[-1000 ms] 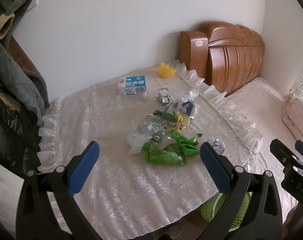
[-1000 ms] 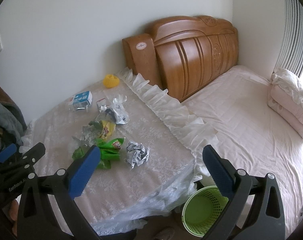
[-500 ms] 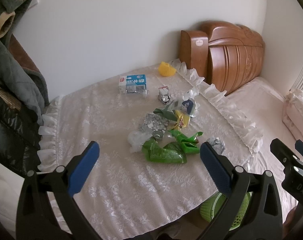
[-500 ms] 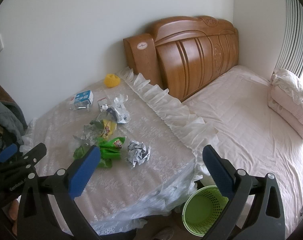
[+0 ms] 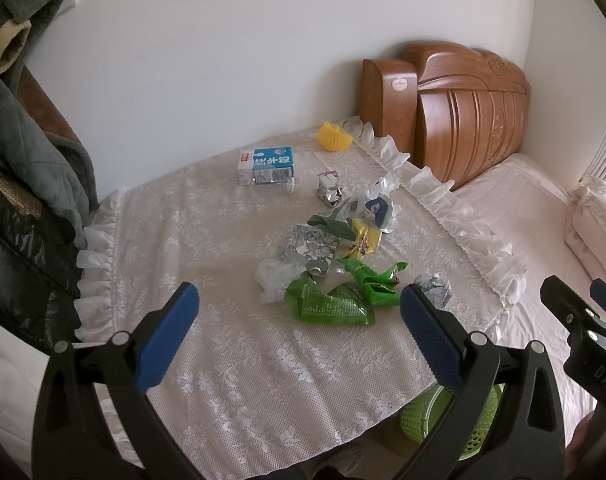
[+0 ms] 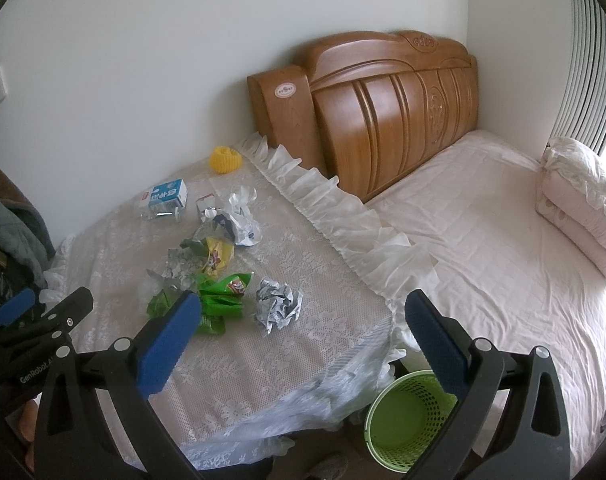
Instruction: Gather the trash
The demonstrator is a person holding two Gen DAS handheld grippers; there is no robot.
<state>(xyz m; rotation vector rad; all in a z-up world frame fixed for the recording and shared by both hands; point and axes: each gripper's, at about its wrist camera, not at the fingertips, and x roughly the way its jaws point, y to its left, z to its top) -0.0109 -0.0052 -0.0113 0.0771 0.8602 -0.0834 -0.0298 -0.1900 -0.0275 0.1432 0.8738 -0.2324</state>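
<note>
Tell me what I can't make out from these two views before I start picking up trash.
- Green basket: in the left wrist view, mostly hidden behind the left tool and the table edge; in the right wrist view, partly covered by the right tool.
- Green wrappers: their near part is covered by a right tool finger.
- Milk carton: print too small to read.
- Pile's lower layers: hidden by overlapping wrappers.
</note>
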